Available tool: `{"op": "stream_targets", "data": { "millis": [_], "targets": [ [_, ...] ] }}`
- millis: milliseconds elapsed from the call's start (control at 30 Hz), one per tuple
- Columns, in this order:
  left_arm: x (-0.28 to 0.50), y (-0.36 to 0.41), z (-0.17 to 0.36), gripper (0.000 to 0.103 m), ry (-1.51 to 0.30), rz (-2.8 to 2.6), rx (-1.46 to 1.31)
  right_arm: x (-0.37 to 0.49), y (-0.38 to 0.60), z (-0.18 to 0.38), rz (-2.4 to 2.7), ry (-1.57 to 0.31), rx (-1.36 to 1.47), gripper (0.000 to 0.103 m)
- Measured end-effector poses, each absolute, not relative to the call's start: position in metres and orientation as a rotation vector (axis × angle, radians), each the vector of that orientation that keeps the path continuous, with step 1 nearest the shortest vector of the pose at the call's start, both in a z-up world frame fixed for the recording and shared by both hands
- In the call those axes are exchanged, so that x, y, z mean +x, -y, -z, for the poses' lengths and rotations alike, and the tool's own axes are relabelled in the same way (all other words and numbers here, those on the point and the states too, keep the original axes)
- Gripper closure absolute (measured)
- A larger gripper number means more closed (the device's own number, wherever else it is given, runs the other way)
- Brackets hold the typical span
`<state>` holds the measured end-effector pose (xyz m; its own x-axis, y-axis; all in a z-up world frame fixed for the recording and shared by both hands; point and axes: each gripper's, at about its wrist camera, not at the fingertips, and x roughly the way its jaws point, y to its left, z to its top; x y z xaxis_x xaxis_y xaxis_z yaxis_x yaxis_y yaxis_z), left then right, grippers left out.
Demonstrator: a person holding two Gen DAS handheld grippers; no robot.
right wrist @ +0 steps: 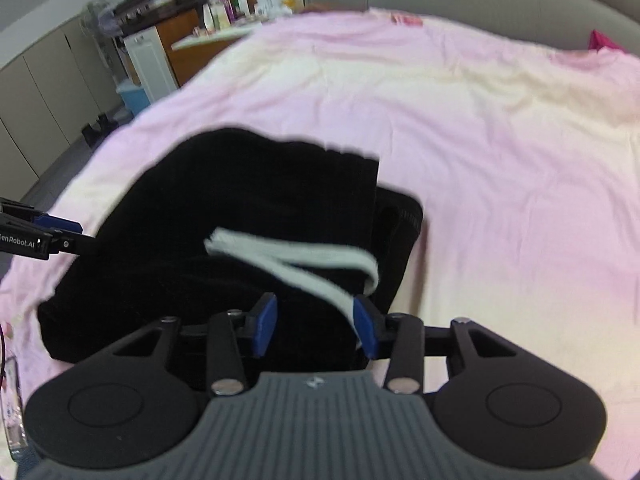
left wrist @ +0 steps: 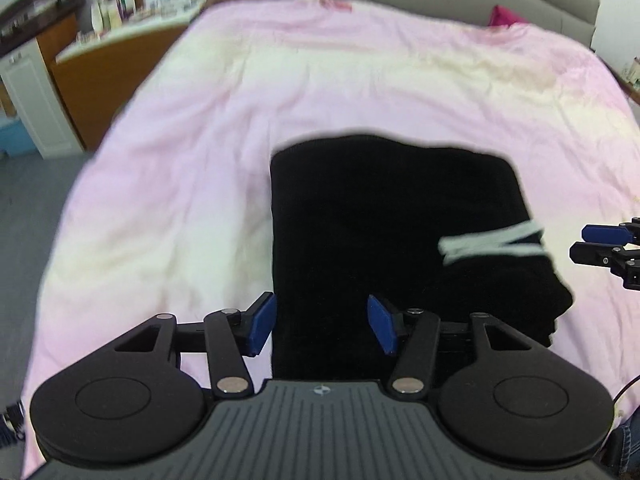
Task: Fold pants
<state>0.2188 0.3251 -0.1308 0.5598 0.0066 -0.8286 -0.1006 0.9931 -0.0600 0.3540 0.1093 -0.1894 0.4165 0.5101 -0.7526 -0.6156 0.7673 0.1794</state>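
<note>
Nearest the lens at the bottom of the left wrist view, the left claw (left wrist: pixel 322 330) is hovering with its blue pads spread wide, pinching nothing, its span lying over the near left edge of the black pants (left wrist: pixel 380 240). The pants are lying folded into a thick rectangle on the pink bedspread (left wrist: pixel 180 160), filling the lower centre of that view, and a white drawstring (left wrist: pixel 492 242) is trailing across their right side. At the right edge of the frame the right claw (left wrist: pixel 592 240) is peeking in; in its own view (right wrist: pixel 316 328) its pads are likewise standing apart, with the drawstring (right wrist: pixel 304 264) appearing to run down toward the gap by the right pad. The likeliest slip, I judge, is the loose cord catching on a pad as that claw moves, dragging the top layer and undoing the fold. Both views are blurring, so precise contact is hard to judge. Bare bedspread is stretching to the left, right and top of the frames, giving ample room; only the bed's near left edge is dropping to the floor (left wrist: pixel 24 220).
</note>
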Motion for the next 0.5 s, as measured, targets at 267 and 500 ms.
{"op": "stream_targets", "data": {
  "millis": [267,500],
  "targets": [
    [0.167,-0.293,-0.006,0.040,-0.757,-0.116,0.030,0.310,-0.072,0.068,-0.724,-0.605,-0.135,0.022],
    [0.095,-0.239,-0.069,0.022,-0.593,-0.193,0.088,0.237,-0.026,0.000,-0.733,-0.414,-0.133,0.007]
  ]
}}
